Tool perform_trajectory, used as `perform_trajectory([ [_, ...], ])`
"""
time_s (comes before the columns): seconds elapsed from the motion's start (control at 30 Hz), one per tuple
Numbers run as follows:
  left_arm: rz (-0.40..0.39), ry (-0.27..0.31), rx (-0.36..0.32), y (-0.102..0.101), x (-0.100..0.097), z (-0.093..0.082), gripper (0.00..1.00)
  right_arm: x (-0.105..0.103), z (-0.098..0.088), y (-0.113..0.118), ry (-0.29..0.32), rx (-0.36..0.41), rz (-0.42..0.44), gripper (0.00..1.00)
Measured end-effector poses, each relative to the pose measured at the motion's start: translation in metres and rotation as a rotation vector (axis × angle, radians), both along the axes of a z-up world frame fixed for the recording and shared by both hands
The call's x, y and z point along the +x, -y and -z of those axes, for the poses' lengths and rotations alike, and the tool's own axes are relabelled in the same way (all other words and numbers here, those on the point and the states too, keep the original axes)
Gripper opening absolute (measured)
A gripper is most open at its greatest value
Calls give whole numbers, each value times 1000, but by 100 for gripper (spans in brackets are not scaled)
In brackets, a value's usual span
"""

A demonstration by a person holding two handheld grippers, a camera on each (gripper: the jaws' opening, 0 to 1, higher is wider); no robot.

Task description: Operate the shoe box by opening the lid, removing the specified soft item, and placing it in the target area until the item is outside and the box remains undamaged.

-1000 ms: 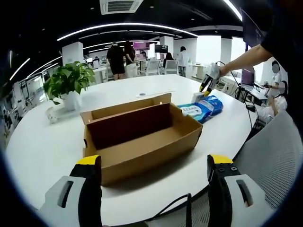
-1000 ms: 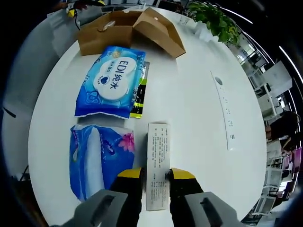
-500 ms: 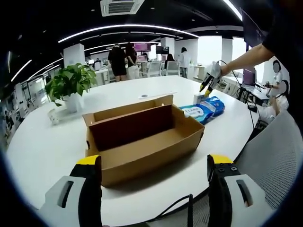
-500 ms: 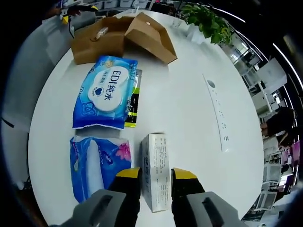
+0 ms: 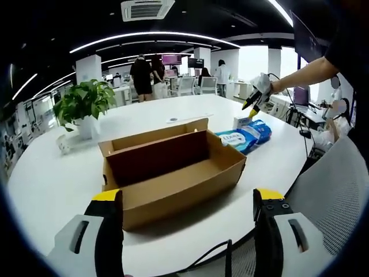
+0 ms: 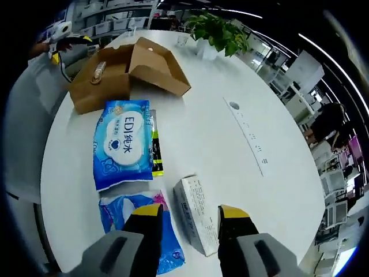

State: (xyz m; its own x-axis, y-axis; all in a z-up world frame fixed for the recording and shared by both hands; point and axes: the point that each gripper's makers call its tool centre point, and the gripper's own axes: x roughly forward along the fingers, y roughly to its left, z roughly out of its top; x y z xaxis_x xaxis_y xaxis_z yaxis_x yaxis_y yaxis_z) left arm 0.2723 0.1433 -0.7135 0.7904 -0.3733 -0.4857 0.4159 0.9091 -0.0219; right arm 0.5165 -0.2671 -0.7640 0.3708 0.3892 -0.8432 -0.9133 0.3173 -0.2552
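Observation:
The brown shoe box point(image 5: 173, 170) stands open on the white table, its lid folded back behind it. My left gripper point(image 5: 187, 231) hovers open in front of it, holding nothing. In the right gripper view the shoe box point(image 6: 124, 72) lies far off, with a small pale item point(image 6: 99, 69) inside. My right gripper point(image 6: 190, 225) is open above a small white carton point(image 6: 196, 213) that rests on the table. Beside the carton lie a blue wipes pack point(image 6: 122, 150) and a blue pack with a pink flower point(image 6: 138, 222).
A thin dark packet point(image 6: 154, 151) peeks out from under the wipes pack. A white strip point(image 6: 248, 135) lies on the table, and a potted plant point(image 5: 83, 101) stands at the back. A mesh chair point(image 5: 334, 190) is at the table's edge, with people standing behind.
My right gripper has let go of the white carton, widened its jaws and lifted away. The carton now lies on the table. The left gripper has barely moved.

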Motion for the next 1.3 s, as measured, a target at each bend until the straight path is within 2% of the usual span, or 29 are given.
perform_trajectory([
  [0.27, -1, 5, -34, 2, 1, -3, 100, -25, -14, -6, 5, 56, 68, 48],
  [0.47, 19, -1, -5, 5, -1, -1, 100, -40, -27, -16, 28, 154, 165, 62],
  [0.8, 34, 1, -14, 7, -1, -3, 100, -71, -39, -31, 57, 244, 236, 76],
  [1.3, 66, -21, -16, -9, 27, -18, 98, -108, -58, -29, 104, 380, 388, 92],
])
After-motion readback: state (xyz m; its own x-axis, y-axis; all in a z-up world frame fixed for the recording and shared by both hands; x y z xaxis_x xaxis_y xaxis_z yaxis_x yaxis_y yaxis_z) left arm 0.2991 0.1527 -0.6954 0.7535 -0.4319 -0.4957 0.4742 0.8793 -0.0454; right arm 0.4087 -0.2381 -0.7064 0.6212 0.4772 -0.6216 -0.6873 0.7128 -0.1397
